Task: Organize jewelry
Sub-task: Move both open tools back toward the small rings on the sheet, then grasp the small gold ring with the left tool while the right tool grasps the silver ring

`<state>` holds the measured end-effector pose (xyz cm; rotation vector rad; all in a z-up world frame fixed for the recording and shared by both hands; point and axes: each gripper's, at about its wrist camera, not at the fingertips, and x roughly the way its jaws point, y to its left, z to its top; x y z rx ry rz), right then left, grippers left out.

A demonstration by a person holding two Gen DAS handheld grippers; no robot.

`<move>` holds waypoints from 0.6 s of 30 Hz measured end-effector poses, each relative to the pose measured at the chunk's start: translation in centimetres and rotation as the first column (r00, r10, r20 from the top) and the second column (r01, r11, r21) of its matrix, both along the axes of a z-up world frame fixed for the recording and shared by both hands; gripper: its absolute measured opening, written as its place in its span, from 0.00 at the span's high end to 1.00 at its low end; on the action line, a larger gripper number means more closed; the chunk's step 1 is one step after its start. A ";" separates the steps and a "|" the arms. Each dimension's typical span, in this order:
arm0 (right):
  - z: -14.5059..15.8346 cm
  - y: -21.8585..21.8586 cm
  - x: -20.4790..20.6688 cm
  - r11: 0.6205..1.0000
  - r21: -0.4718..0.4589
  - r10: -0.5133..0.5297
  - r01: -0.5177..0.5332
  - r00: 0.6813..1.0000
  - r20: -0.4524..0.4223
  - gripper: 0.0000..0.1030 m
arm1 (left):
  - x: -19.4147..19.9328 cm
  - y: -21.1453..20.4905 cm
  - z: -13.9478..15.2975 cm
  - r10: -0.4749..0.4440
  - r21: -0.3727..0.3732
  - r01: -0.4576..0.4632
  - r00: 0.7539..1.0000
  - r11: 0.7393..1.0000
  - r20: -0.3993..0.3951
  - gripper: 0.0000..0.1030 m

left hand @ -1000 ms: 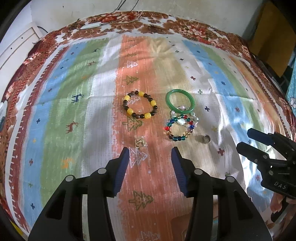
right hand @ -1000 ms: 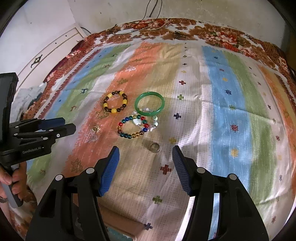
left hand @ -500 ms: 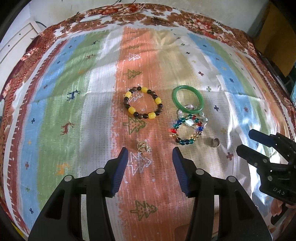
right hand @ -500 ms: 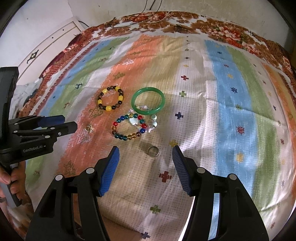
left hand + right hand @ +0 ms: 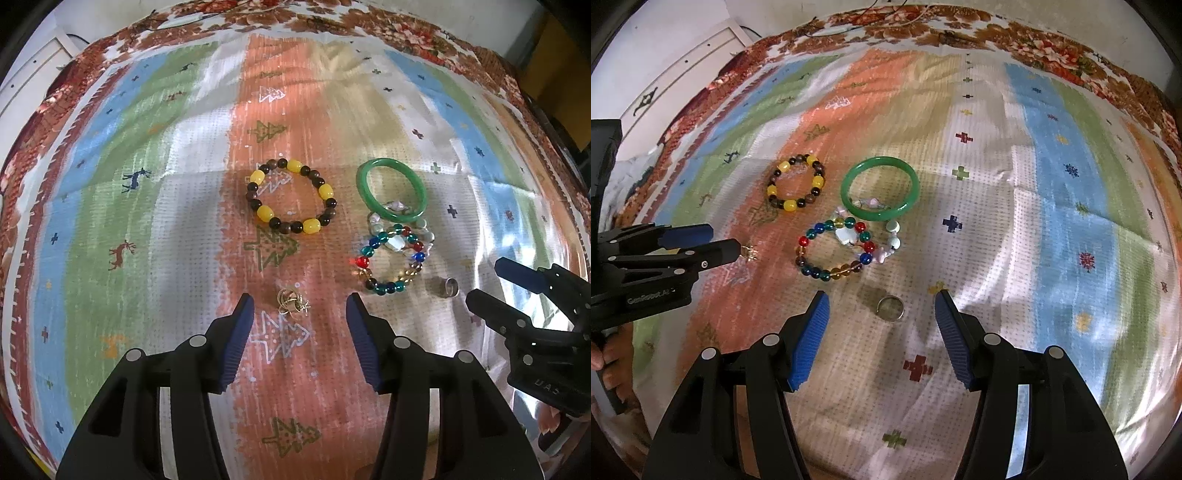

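Note:
On the striped cloth lie a yellow-and-brown bead bracelet point(image 5: 291, 201) point(image 5: 796, 186), a green bangle point(image 5: 391, 190) point(image 5: 880, 188), a multicoloured bead bracelet point(image 5: 391, 258) point(image 5: 834, 249) with a pale bead strand under it, a silver ring point(image 5: 448, 286) point(image 5: 891, 307) and small gold earrings point(image 5: 292, 302) point(image 5: 750, 252). My left gripper point(image 5: 300, 308) point(image 5: 726, 238) is open, its tips on either side of the earrings. My right gripper point(image 5: 881, 302) point(image 5: 484, 282) is open, its tips on either side of the silver ring.
The cloth point(image 5: 147, 221) covers the whole table and has a brown floral border at the far edge. A white panel point(image 5: 683, 81) stands beyond the left side. Cables lie at the far edge. A brown board point(image 5: 546, 55) leans at the far right.
Both grippers have moved forward and down toward the cloth. The earrings now sit between my left fingertips and the ring between my right fingertips. Both stay open.

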<state>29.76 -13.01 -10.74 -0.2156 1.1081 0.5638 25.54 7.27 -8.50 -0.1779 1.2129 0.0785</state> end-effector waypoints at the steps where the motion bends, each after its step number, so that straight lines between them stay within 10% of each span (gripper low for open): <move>1: -0.2 0.1 0.2 1.000 0.002 0.000 0.000 1.000 -0.007 0.43 | 0.1 0.0 -0.1 0.000 0.001 0.000 1.000 1.000 -0.003 0.49; 18: -2.6 1.0 1.8 0.999 -0.044 0.006 -0.008 0.998 -0.056 0.43 | 1.6 0.2 -2.4 -0.002 0.013 0.003 0.999 1.000 -0.054 0.49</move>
